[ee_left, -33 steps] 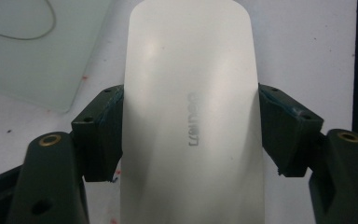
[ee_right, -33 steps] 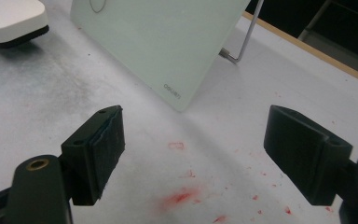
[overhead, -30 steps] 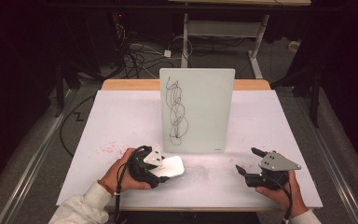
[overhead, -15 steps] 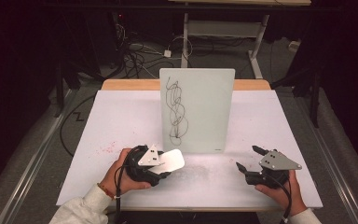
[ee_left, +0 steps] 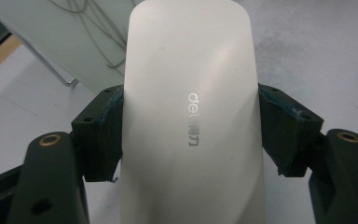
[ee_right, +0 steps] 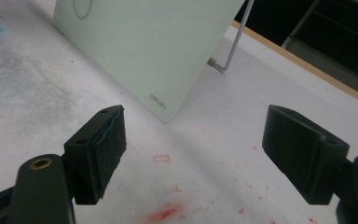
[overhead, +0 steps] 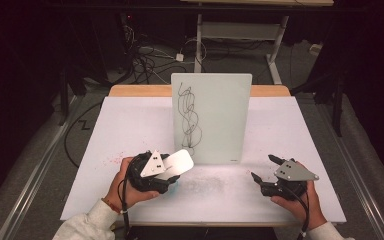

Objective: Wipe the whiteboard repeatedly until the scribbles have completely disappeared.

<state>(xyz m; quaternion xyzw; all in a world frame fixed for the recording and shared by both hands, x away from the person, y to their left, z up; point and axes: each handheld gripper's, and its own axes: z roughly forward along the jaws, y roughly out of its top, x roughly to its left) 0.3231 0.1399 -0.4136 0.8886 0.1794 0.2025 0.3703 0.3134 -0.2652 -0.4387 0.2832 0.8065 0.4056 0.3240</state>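
While the left tool (overhead: pixel 172 176) grips the white eraser (overhead: pixel 178 163) by its two long sides, the eraser sits just in front of the board (overhead: pixel 211 117), near the board's lower left corner. In the left gripper view the black jaws press tight on both edges of the eraser (ee_left: pixel 186 116), and its smooth top faces the camera. The board stands upright on the white surface (overhead: pixel 120 130), with a black scribble (overhead: pixel 190 117) running down its left part. The work in hand looks like wiping that scribble off.

The right tool (overhead: pixel 266 172) waits near the board's lower right corner. Its jaws stand wide apart and hold nothing. In the right gripper view the board's bottom corner (ee_right: pixel 161 100) shows beyond them, and a thin metal leg (ee_right: pixel 233 39) props the board from behind.

A few things could go wrong. The eraser is smooth and rounded, and the jaws touch only its thin edges, so I think it could slip or twist when it rubs on the board. The board leans on that thin leg alone, so a hard push could slide it back or tip it over. The right tool is free and close, so it could steady the board's edge. Rubbing too lightly might only smear the scribble.
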